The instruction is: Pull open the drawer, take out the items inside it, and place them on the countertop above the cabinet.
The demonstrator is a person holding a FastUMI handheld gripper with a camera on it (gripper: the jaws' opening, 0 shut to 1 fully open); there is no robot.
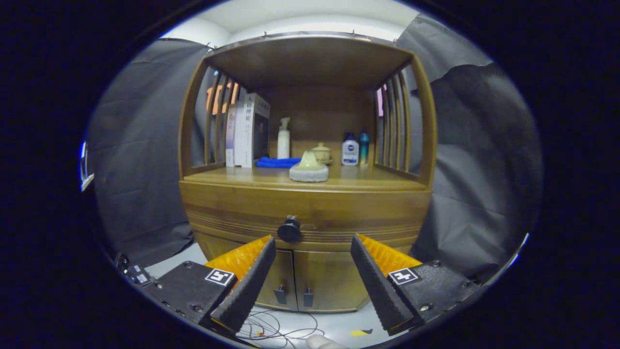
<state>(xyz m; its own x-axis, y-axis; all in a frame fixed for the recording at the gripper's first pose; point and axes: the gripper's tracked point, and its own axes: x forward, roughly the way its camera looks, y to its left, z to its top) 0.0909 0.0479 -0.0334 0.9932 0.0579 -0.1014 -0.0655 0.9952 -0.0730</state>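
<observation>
A wooden cabinet (232,203) stands ahead of me. Its drawer (339,213) is closed, with a round dark knob (289,230) on its front. My gripper (312,242) is open, with nothing between its fingers. The knob sits just beyond the left fingertip (266,245), a short way off. On the countertop (218,175) above the drawer rests a pale cone-shaped object on a round grey base (309,168). Whatever is in the drawer is hidden.
Further back on the countertop stand books (249,131), a blue cloth (277,162), a pump bottle (284,138), a small lidded pot (321,152) and two bottles (355,149). Slatted sides and a top board enclose it. Two small doors (310,281) are below; cables (276,329) lie on the floor.
</observation>
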